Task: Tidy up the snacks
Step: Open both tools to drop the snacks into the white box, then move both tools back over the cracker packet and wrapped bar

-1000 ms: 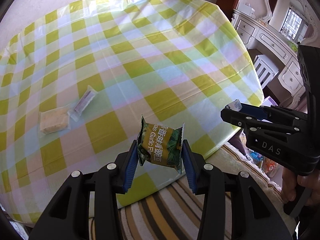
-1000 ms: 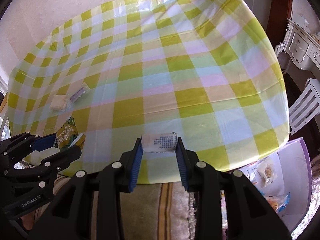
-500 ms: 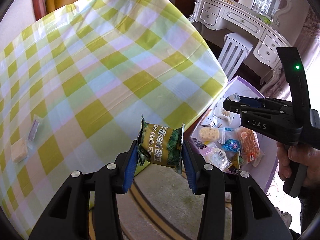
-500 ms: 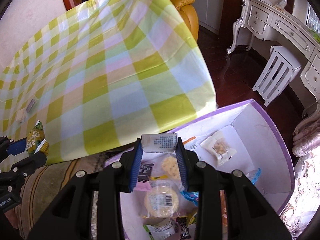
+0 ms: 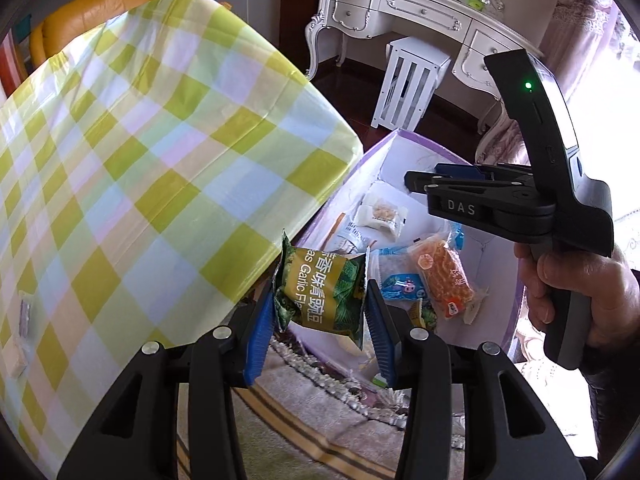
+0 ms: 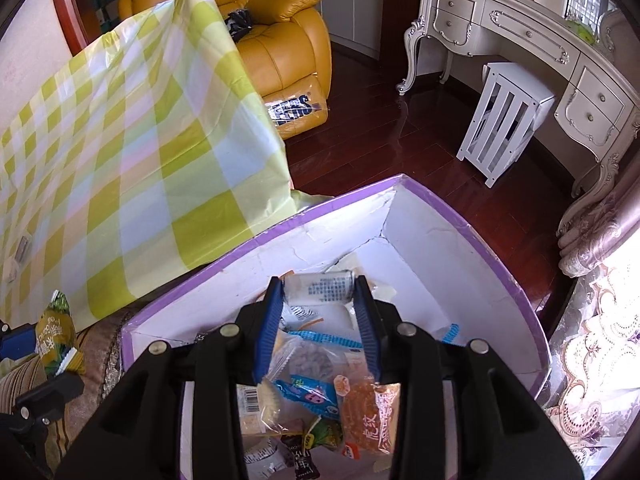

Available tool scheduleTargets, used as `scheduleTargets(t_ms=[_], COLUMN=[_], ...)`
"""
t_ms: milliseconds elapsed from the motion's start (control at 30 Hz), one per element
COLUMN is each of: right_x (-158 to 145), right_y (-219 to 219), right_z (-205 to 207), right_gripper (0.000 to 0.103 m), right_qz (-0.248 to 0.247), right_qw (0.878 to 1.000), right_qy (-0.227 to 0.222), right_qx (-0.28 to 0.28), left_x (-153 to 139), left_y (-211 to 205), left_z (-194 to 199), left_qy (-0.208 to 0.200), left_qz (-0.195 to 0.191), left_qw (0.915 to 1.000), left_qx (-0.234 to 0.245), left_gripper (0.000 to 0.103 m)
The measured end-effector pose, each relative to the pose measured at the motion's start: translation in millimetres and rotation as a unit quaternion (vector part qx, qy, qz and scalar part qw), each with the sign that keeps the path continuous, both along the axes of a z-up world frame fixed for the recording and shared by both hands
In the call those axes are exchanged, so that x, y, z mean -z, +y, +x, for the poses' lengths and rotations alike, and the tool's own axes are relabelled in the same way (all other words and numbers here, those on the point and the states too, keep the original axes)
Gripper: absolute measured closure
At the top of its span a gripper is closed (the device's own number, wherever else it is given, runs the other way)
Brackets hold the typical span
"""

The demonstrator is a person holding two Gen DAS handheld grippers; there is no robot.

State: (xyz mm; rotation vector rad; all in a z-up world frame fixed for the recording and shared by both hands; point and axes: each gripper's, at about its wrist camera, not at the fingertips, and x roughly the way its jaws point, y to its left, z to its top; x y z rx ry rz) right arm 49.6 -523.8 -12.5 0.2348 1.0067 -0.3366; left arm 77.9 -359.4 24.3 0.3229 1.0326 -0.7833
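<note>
Starting at the far left, on the yellow-and-white checked counter: a slim grey bar and a pale square biscuit, both wrapped, just beside each other near the edge.

Moving right, past the counter's corner: the left tool, clamped on a green snack packet. Packet upright between the blue pads, printed face toward the camera, in the air over a striped rug. Positioned between the counter's hanging cloth and the near corner of a purple-rimmed box; seen from the right wrist, still outside the rim, well to the left of it.

Inside the box, loosely piled: a white biscuit pack, a blue wrapper and an orange packet, some overlapping.

Further right: the right tool, pinching a white packet with blue print crosswise at the very fingertips. Hanging within the box's outline, above the pile, toward the far white wall. Gripped from below by the right hand, a green light glowing on the housing.

Beyond the box, on dark wooden floor: a white slatted stool, then a cream dressing table along the right.
</note>
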Motion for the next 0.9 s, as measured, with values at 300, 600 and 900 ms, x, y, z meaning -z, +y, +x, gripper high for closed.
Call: scheduleTargets(t_ms=[300, 600, 900], right_x=[-2.2, -5.1, -6.9], right_y=[-5.5, 6.1, 22.6], right_z=[-3.5, 0.6, 8.1], right_gripper=[0.033, 0.027, 0.027], right_qz=[-0.005, -0.011, -0.016], right_qw=[1.0, 1.0, 1.0], right_qy=[-0.008, -0.007, -0.001], right_qx=[0.013, 0.003, -0.015], left_x=[0.8, -0.4, 0.0], left_y=[-0.2, 13.0, 34.2], left_z=[0.2, 6.7, 18.3], left_qy=[0.005, 0.013, 0.022], left_qz=[-0.004, -0.015, -0.028], left_qw=[1.0, 0.9993, 0.9973], left_qx=[-0.007, -0.032, -0.064], left_gripper=[0.04, 0.037, 0.036])
